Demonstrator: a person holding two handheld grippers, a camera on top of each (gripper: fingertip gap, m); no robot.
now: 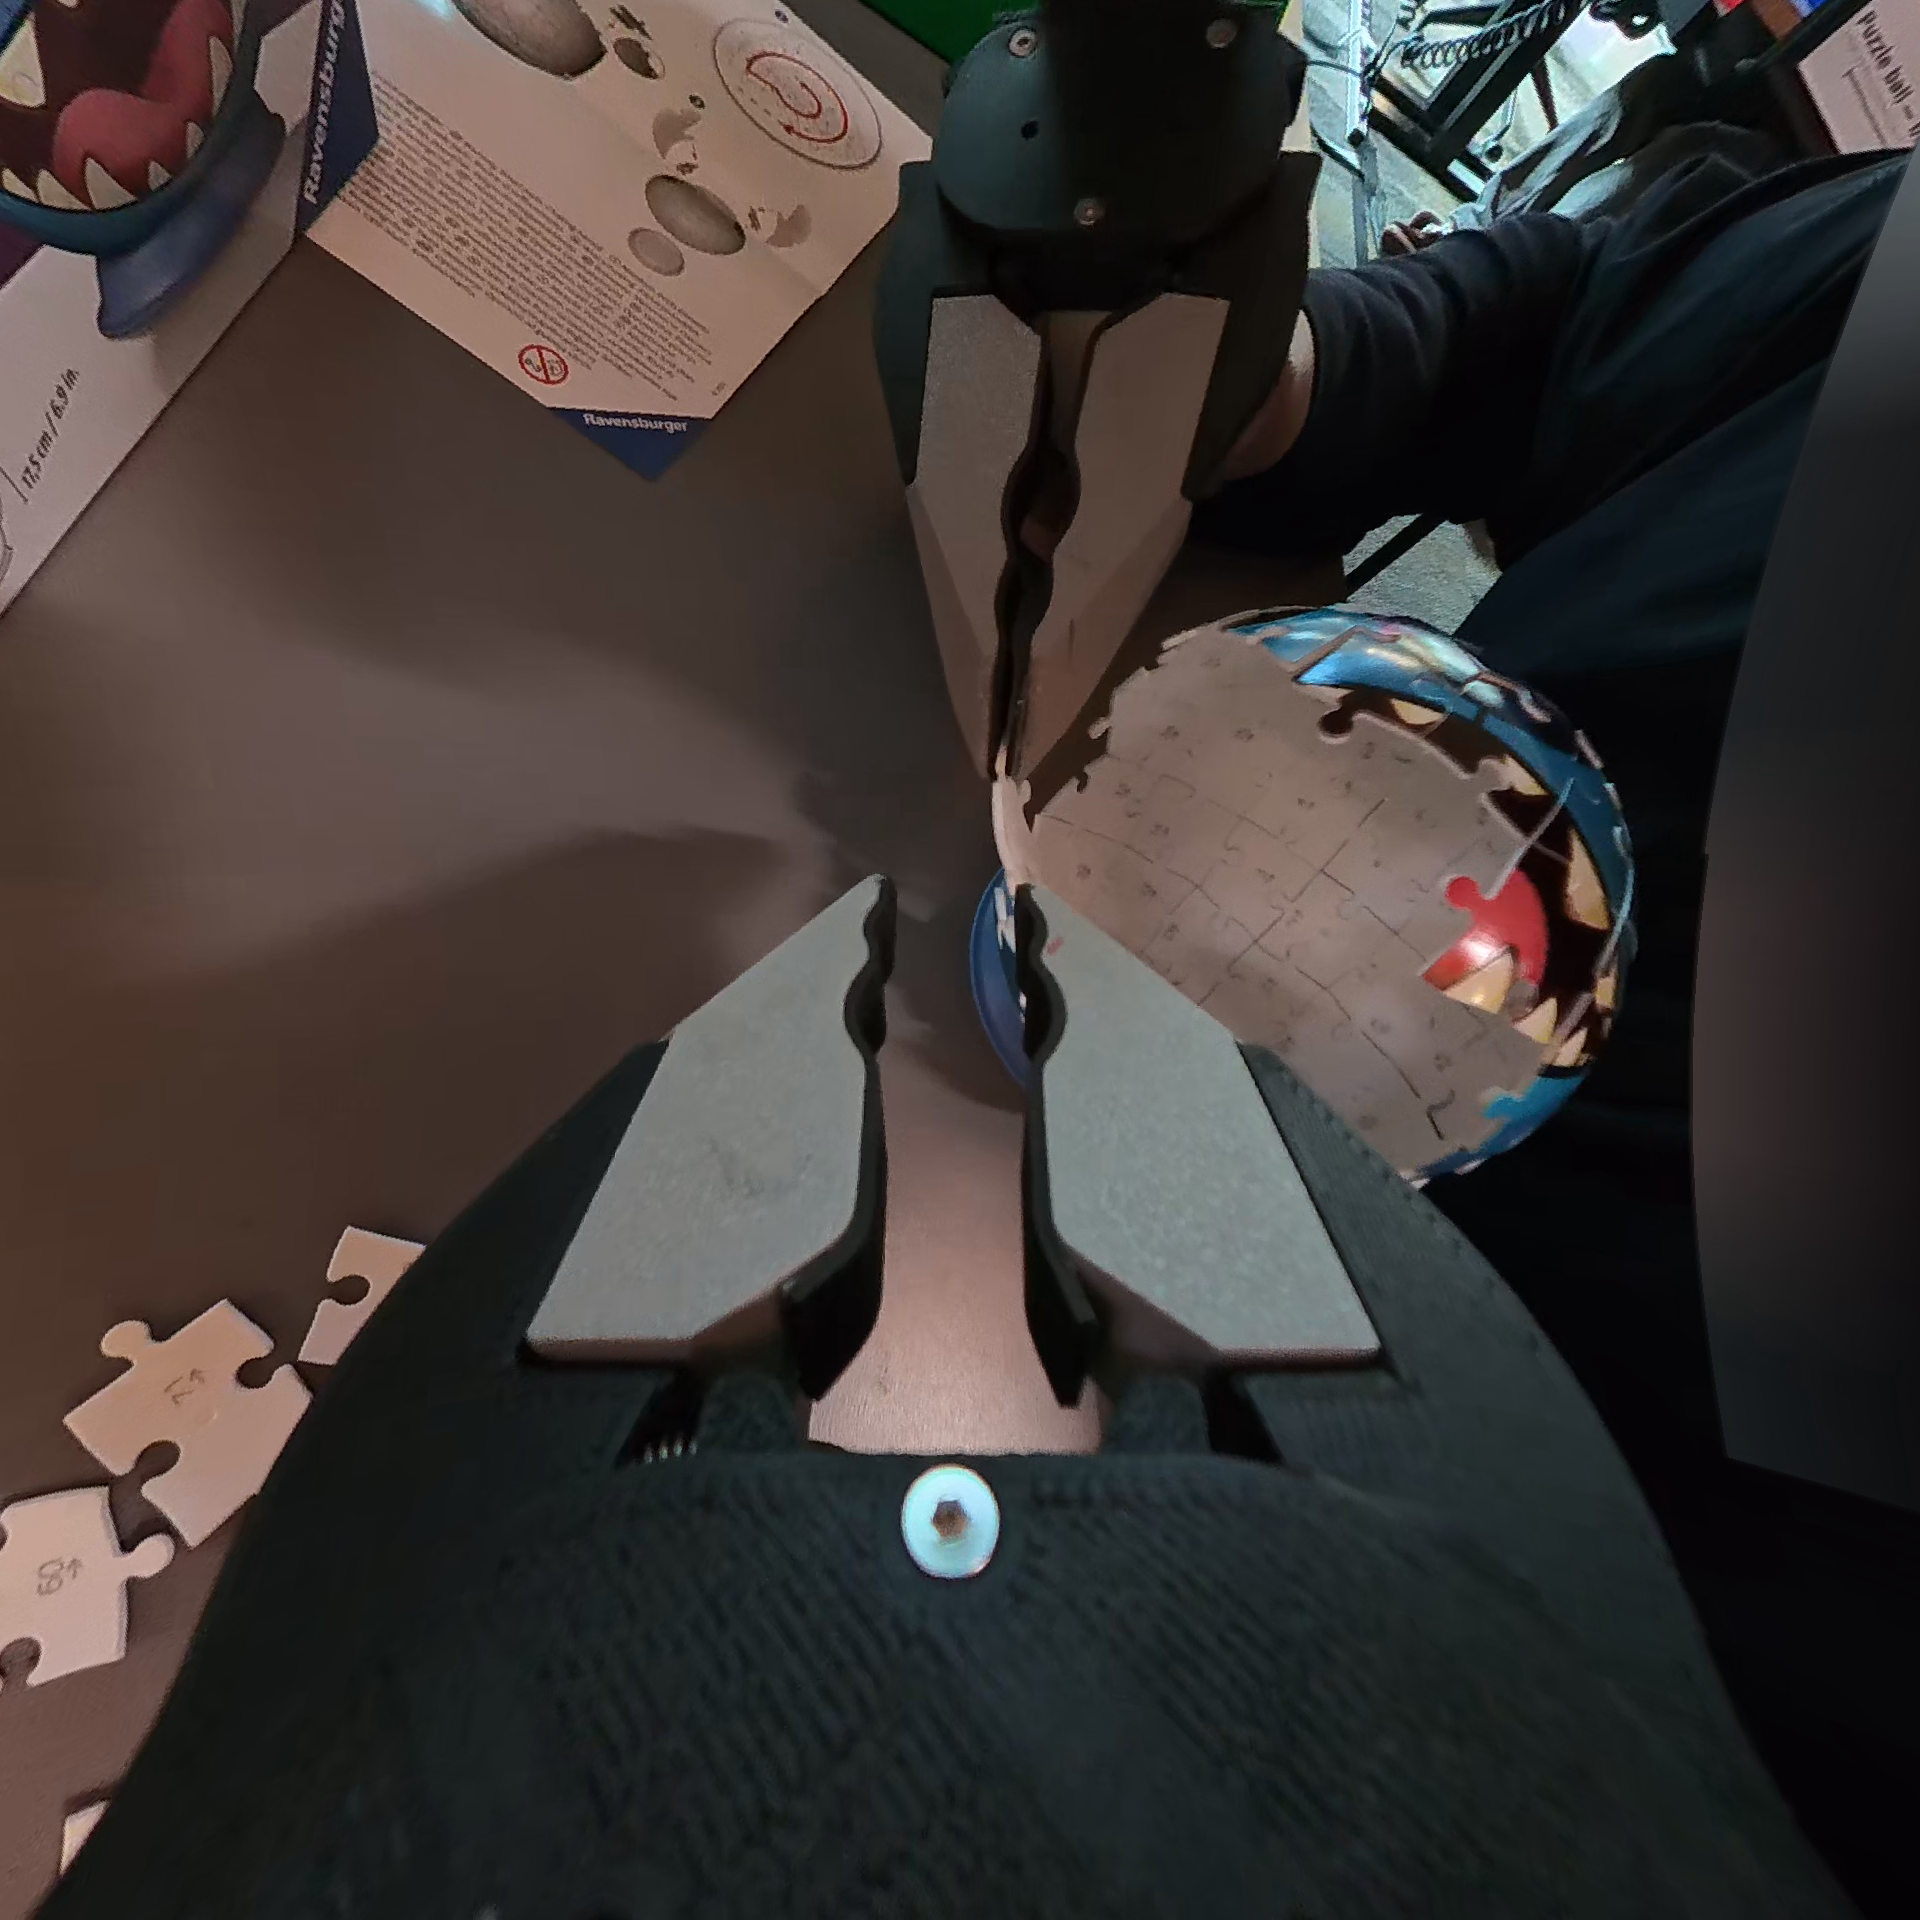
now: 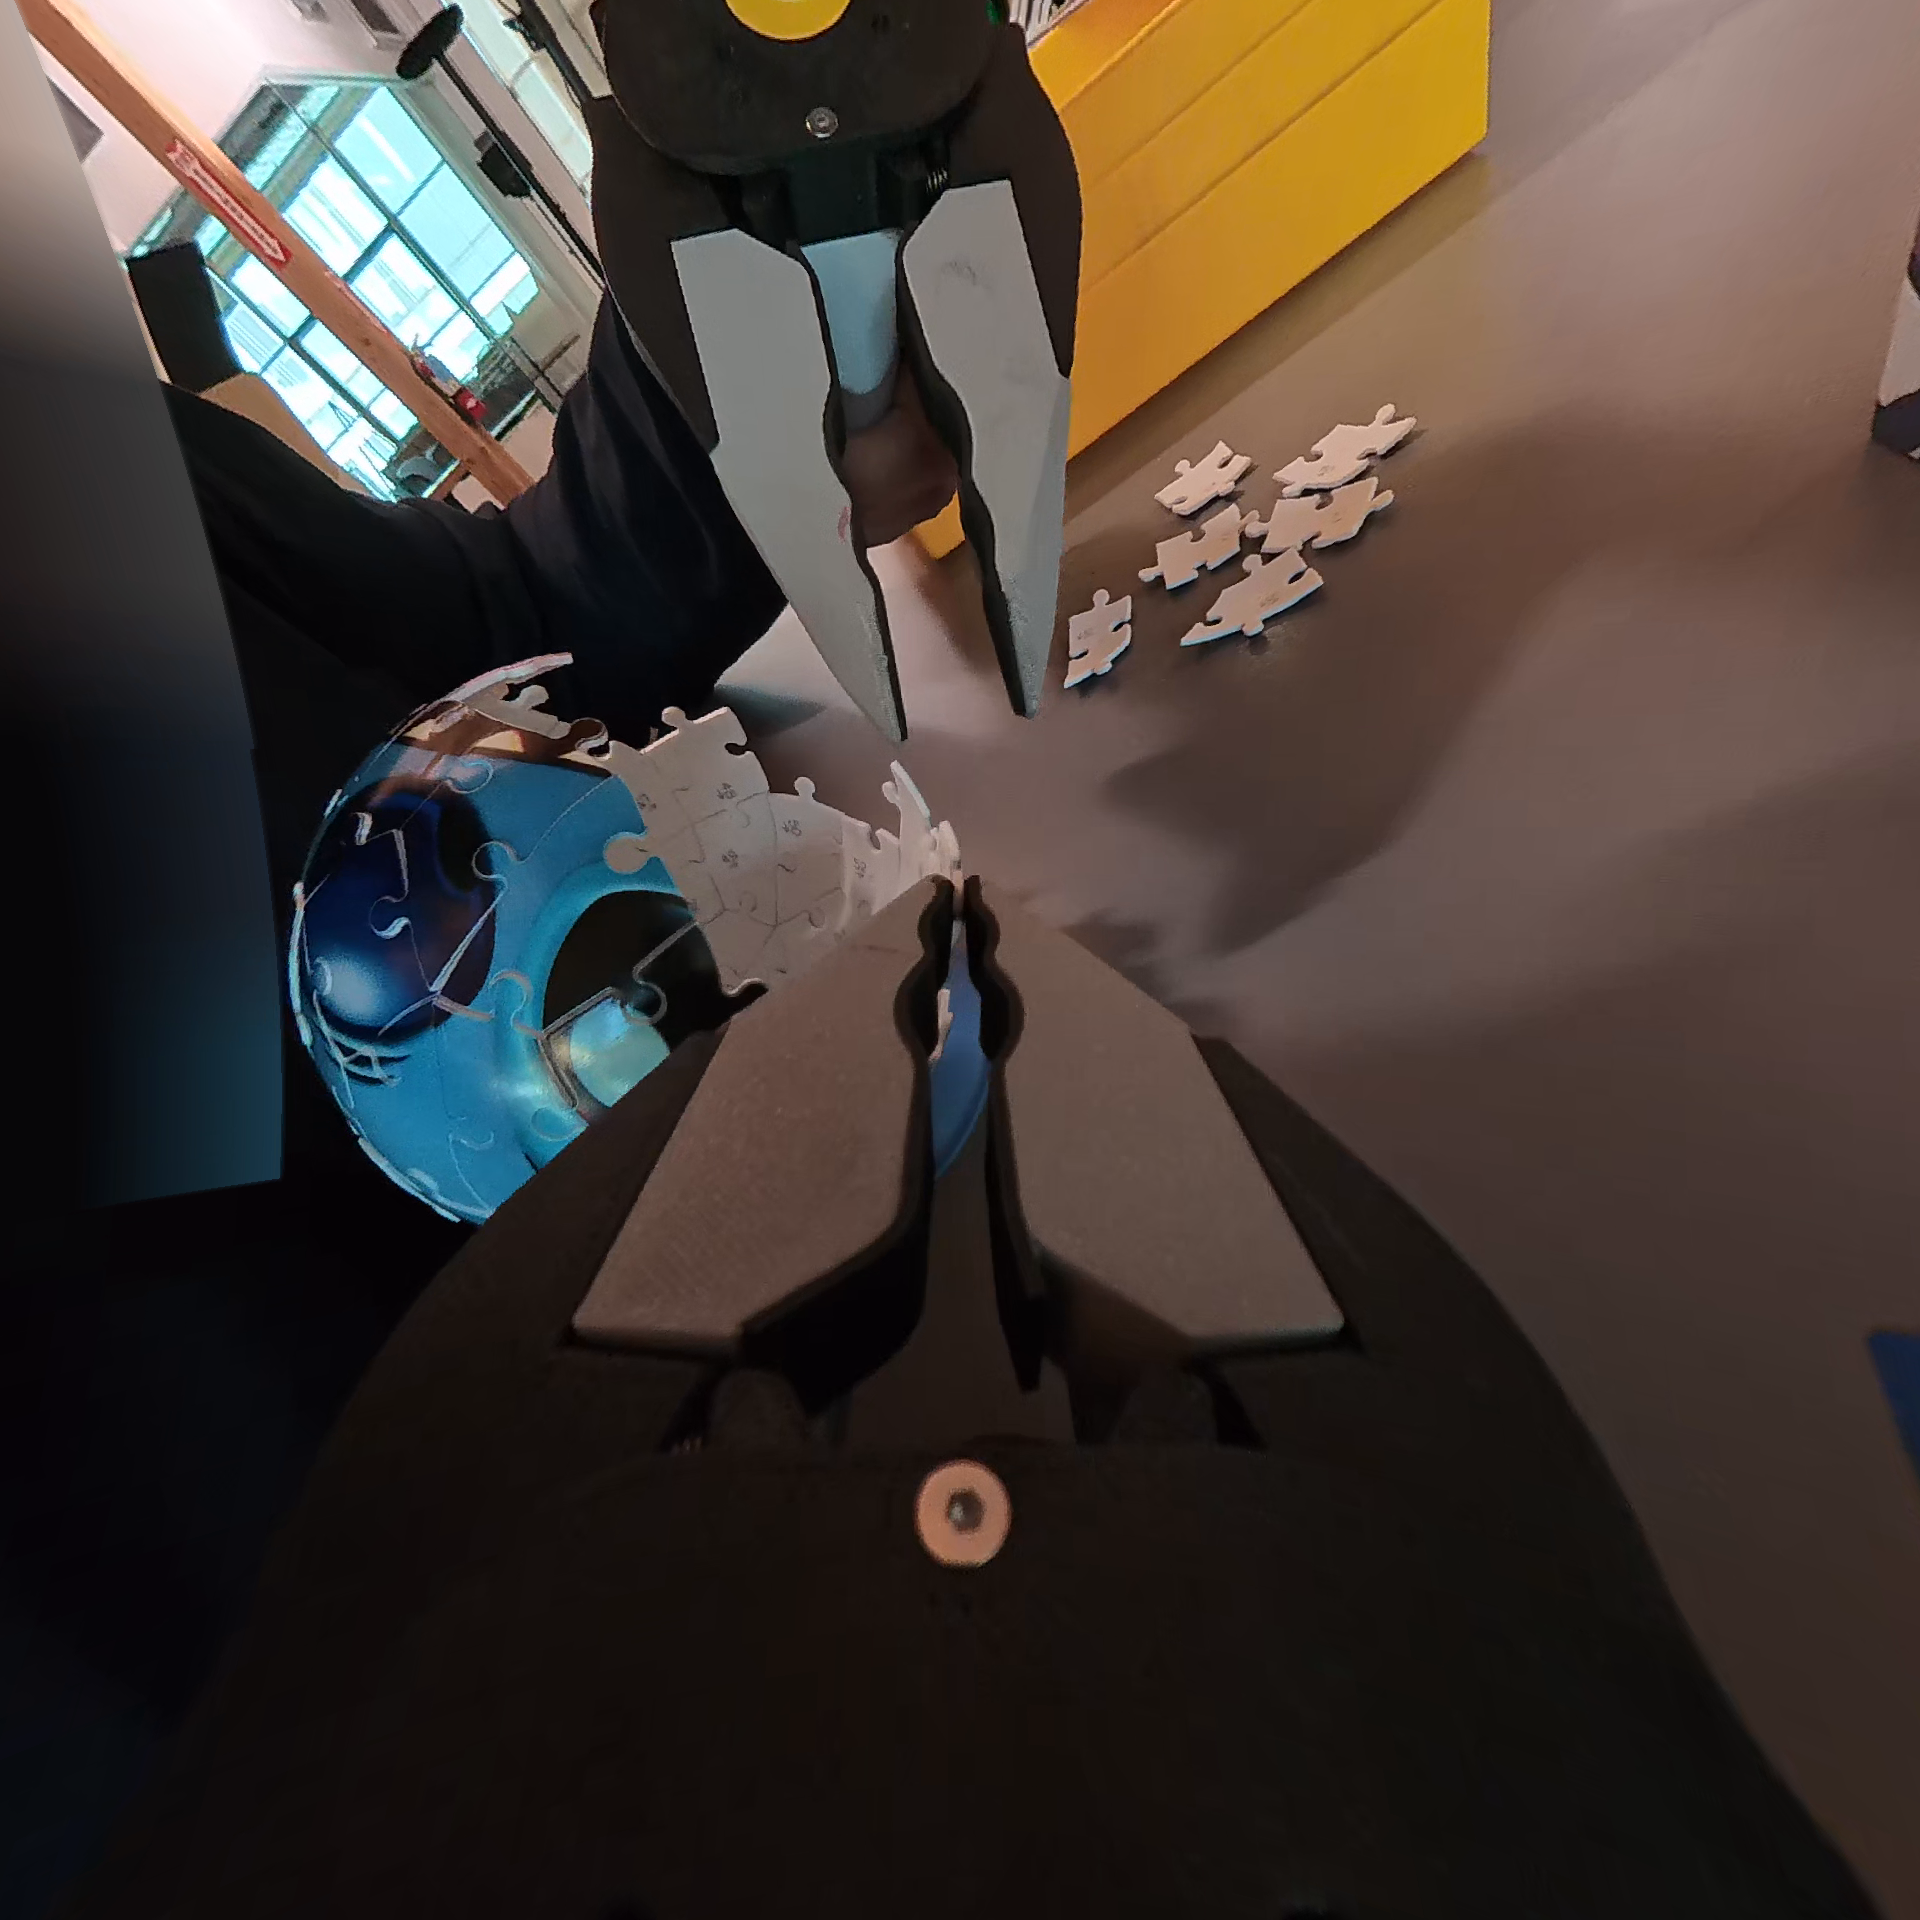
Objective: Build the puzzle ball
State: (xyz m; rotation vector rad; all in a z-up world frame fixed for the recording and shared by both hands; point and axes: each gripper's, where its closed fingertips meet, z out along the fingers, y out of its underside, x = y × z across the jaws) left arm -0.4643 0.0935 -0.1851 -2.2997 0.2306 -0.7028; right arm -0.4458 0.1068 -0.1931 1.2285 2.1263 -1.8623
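Ball (image 1: 1320, 894) half-built, held off table edge | right gripper (image 1: 1013, 748) clenched on its open rim | left gripper (image 1: 956, 914) parted, empty | light, hollow, fragile shell, so pinch rim gently | pieces (image 2: 1247, 530) mid-table

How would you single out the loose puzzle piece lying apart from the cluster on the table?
Start at the yellow box on the table. Before it lies a cluster of white puzzle pieces. The lone piece sits nearest the left gripper.
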